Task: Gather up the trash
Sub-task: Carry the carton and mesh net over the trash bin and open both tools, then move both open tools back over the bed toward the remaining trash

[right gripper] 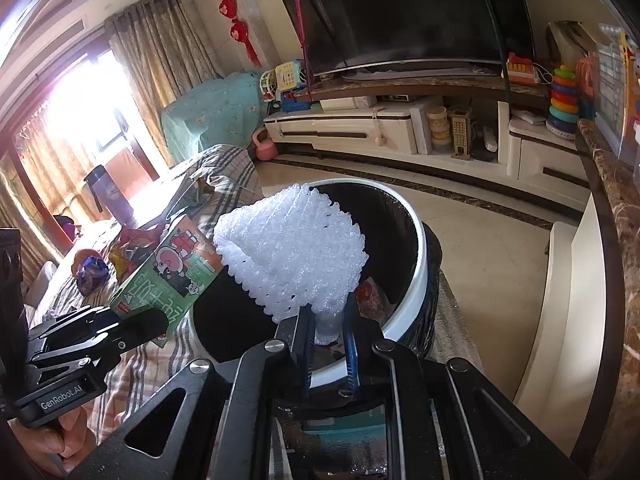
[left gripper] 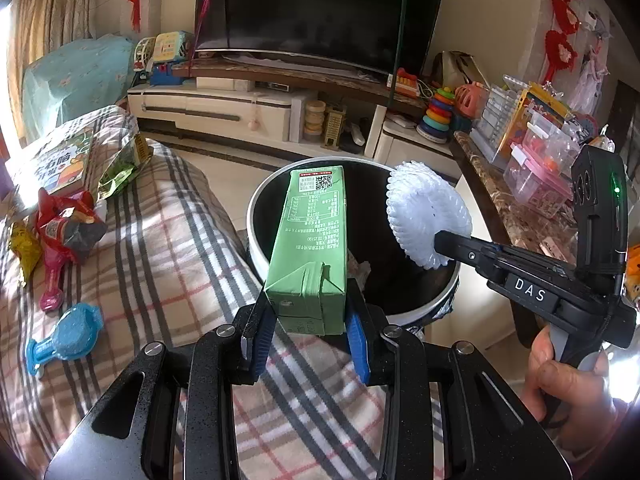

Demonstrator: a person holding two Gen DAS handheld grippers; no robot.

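Observation:
My left gripper (left gripper: 306, 320) is shut on a green drink carton (left gripper: 310, 244), which points out over the rim of the round bin (left gripper: 256, 216) with its black liner. My right gripper (right gripper: 328, 328) is shut on a white foam fruit net (right gripper: 296, 256), held over the bin's white rim (right gripper: 420, 276). In the left wrist view the foam net (left gripper: 428, 216) hangs above the bin's right side, pinched by the right gripper (left gripper: 440, 240). The carton (right gripper: 176, 272) and left gripper (right gripper: 140, 328) show at the left of the right wrist view. Some trash lies in the bin.
A plaid-covered sofa (left gripper: 168, 240) at left carries snack wrappers (left gripper: 68, 228), a green packet (left gripper: 120, 168), a book (left gripper: 60, 164) and a blue toy (left gripper: 68, 338). A TV stand (left gripper: 240, 108) is behind. A marble counter (left gripper: 516, 216) with clear boxes stands right of the bin.

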